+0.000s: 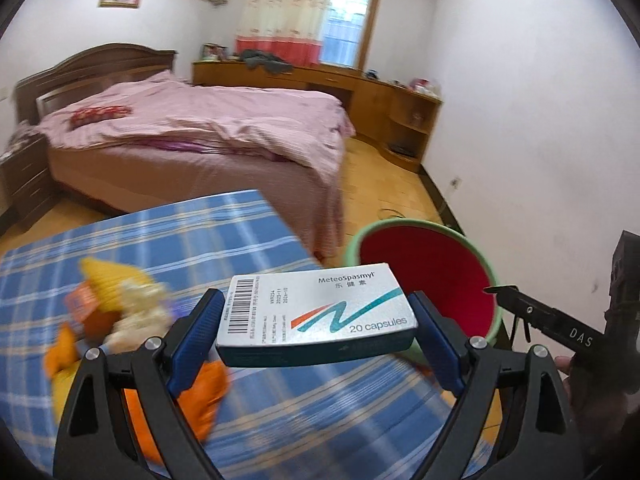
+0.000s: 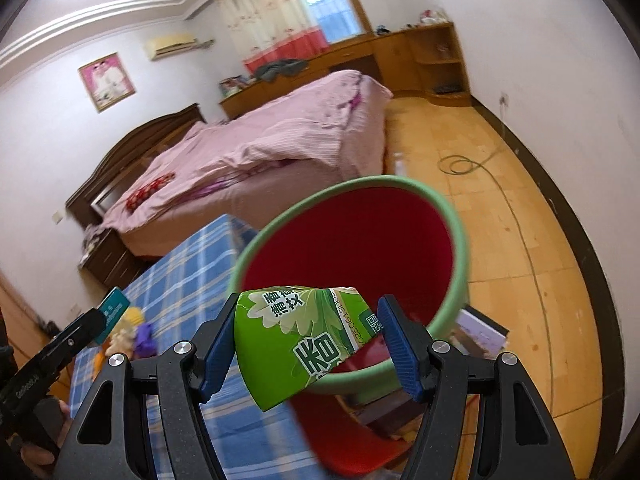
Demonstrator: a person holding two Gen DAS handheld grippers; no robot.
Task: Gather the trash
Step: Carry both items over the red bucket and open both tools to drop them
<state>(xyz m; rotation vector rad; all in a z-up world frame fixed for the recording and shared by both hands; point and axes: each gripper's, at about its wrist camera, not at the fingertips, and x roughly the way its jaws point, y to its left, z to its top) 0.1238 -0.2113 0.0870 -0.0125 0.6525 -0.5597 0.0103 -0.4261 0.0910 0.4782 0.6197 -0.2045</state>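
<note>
Two grippers, each loaded, both near one bin. Left of the bin point(image 1: 426, 280), over the blue plaid cloth point(image 1: 248, 236): left gripper point(image 1: 316, 314) clamped on a white medicine box point(image 1: 316, 312), held flat. Blurred yellow and orange scraps point(image 1: 120, 312) further left on the cloth. Over the bin's near rim: right gripper point(image 2: 306, 338) pinching a crumpled green packet point(image 2: 296, 336). Bin green-rimmed, red inside; contents at the bottom not discernible.
</note>
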